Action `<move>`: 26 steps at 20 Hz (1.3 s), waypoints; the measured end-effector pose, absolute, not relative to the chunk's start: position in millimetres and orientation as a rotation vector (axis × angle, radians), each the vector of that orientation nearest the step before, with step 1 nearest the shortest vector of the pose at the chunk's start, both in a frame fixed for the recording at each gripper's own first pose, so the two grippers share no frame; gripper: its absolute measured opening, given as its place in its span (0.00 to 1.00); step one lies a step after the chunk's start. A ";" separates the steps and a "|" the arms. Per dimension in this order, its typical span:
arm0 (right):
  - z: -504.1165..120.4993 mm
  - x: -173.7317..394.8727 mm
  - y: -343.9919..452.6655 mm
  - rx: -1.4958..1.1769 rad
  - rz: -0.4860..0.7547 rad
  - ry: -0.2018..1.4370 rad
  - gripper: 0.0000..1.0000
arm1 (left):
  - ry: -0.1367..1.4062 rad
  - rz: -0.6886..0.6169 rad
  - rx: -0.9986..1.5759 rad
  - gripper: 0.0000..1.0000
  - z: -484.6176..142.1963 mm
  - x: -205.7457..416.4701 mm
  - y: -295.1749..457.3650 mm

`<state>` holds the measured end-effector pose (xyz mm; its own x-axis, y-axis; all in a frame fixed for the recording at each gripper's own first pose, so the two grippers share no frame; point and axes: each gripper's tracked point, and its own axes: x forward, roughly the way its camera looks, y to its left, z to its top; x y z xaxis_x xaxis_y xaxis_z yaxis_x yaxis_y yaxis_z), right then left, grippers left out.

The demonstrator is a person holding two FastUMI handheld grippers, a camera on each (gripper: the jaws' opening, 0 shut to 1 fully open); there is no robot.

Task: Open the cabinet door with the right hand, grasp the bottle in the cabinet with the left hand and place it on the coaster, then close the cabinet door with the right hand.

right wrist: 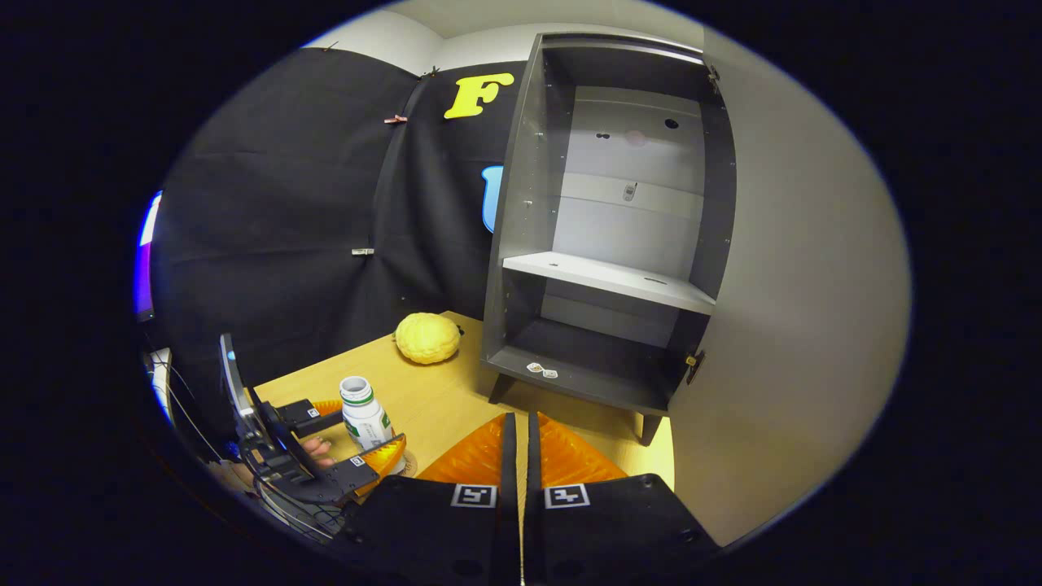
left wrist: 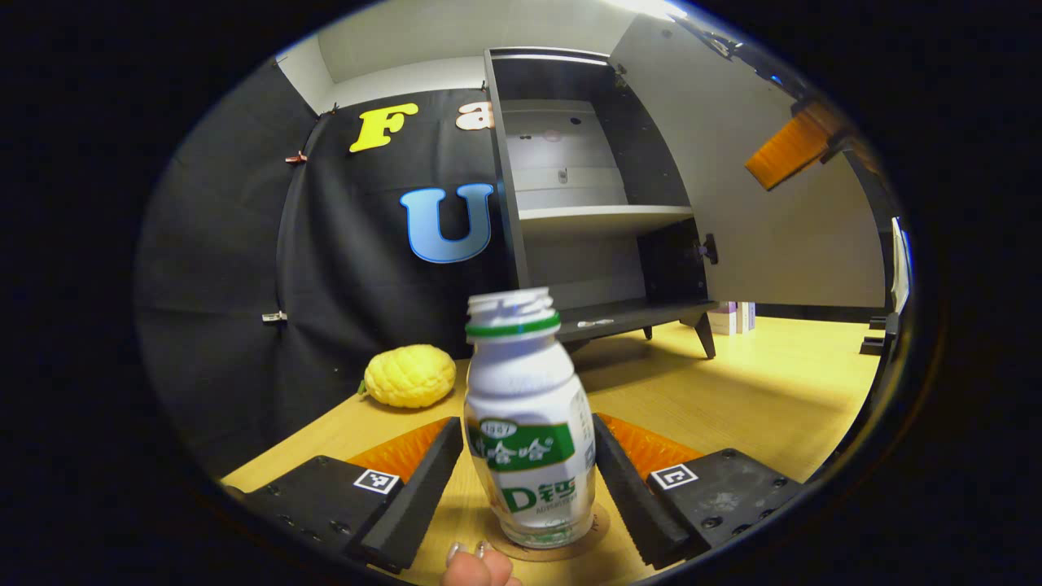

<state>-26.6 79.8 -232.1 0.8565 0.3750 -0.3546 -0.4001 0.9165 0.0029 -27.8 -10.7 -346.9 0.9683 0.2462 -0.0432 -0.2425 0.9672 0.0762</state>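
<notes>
A small white bottle [left wrist: 527,423] with a green label and no cap stands upright on a round brown coaster [left wrist: 580,544] on the wooden table. My left gripper [left wrist: 527,431] is open around it, with a black pad close to each side and a thin gap showing. In the right gripper view, the bottle [right wrist: 364,417] stands between the left gripper's fingers [right wrist: 383,456]. My right gripper [right wrist: 521,439] is shut on nothing, facing the open dark grey cabinet [right wrist: 619,268]. Its orange finger [left wrist: 785,155] shows by the swung-out white door [left wrist: 781,236].
A bumpy yellow fruit [left wrist: 409,375] lies on the table left of the cabinet [left wrist: 586,212]. The cabinet's shelves [right wrist: 606,279] hold nothing but small stickers on the bottom board. A hand's fingertips [left wrist: 476,566] show below the bottle. Boxes [left wrist: 733,317] stand behind the door.
</notes>
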 end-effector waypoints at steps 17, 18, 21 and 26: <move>-91.6 -71.8 29.7 0.030 0.366 0.264 0.93 | -0.054 0.054 0.062 0.96 -103.3 -29.7 -44.1; -82.7 -80.3 24.8 0.047 0.365 0.267 0.95 | -0.041 0.043 0.054 0.92 -97.4 -30.2 -49.2; -50.9 -96.2 -12.0 0.085 0.297 0.222 0.98 | -0.018 -0.001 0.019 0.96 -84.2 -30.5 -62.7; -22.0 -124.5 -93.2 0.120 0.062 0.135 1.00 | -0.028 -0.078 -0.011 0.96 -56.2 -14.1 -78.1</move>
